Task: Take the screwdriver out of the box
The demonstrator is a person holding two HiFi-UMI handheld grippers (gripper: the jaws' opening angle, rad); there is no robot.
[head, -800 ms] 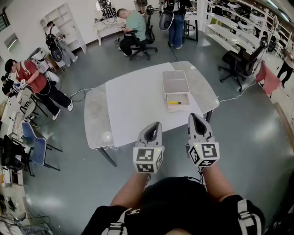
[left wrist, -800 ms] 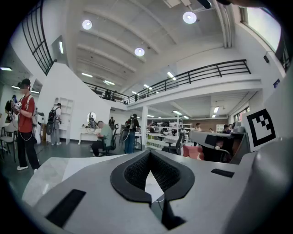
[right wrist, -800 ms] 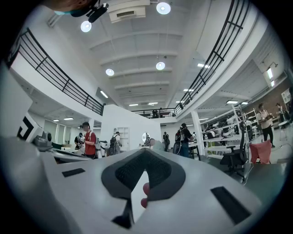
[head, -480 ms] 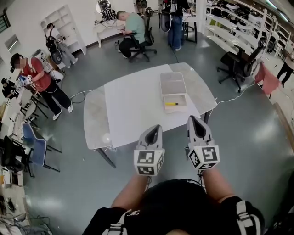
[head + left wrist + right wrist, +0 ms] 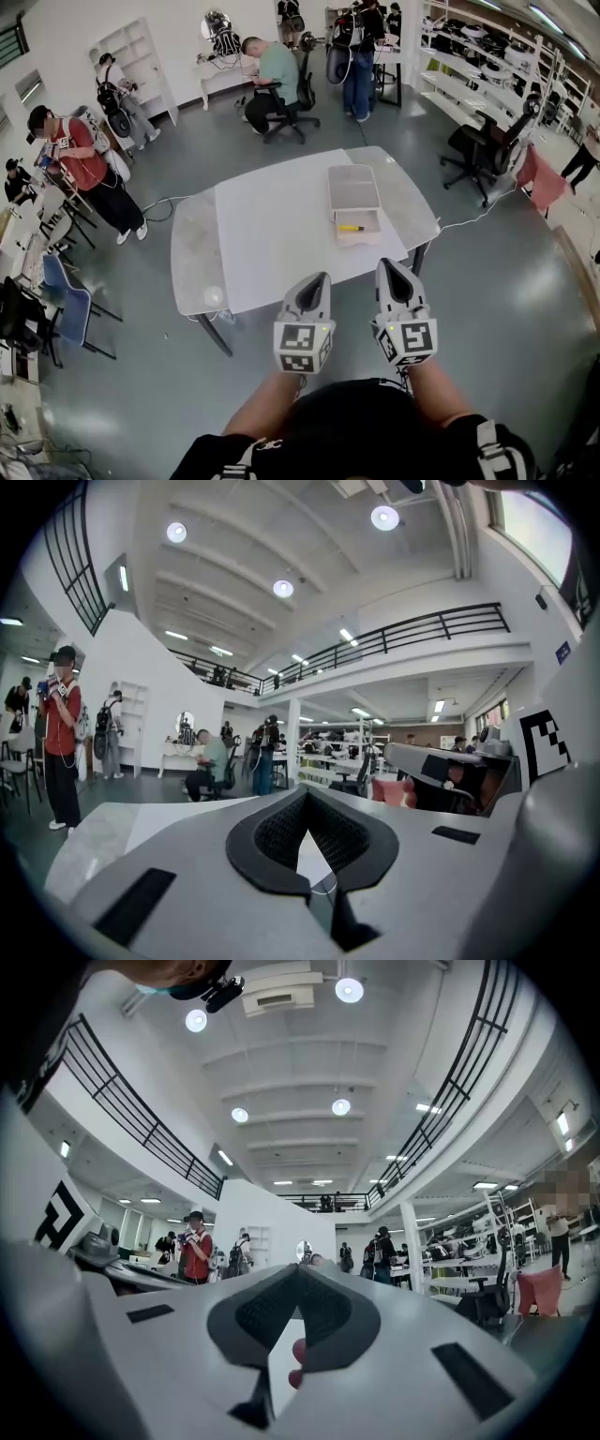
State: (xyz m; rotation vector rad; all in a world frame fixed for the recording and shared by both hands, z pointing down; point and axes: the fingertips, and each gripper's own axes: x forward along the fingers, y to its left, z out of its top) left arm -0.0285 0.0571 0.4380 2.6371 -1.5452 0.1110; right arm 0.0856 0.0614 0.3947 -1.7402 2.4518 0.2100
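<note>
Grippers: two, the left gripper [image 5: 317, 279] and the right gripper [image 5: 388, 268], side by side over the floor [image 5: 487, 281] on the near side of the counter [image 5: 272, 225]; they touch nothing.
Cubes: two, one at the rear of each gripper, white with black square markers.
Left fingers [image 5: 272, 832]: closed tip to tip, with nothing held between them.
Right fingers [image 5: 328, 1312]: closed tip to tip, with nothing held.
Counter: one, with rounded corners, a plain white middle and grey speckled ends.
Box [image 5: 361, 239]: one, shallow, rectangular and pale, on the counter's far right part.
Lid [image 5: 353, 186]: one flat grey rectangle touching the box's far edge; whether it is a lid or a second tray I cannot tell.
Screwdriver [image 5: 352, 227]: one, lying flat inside the box, well apart from both grippers.
People: at least five around the room, one of them seated.
Hidden: the person's hands are behind the cubes, so only the forearms show.
Hard to make out: only the yellow handle of the screwdriver reads clearly, and its shaft is too small to tell. Two small red spots [image 5: 296, 1352] sit in the gap behind the right fingers, and I cannot tell what they are.
Textures: the finger pads are black and finely ribbed, the gripper shells are smooth grey, and the floor is glossy grey.
</note>
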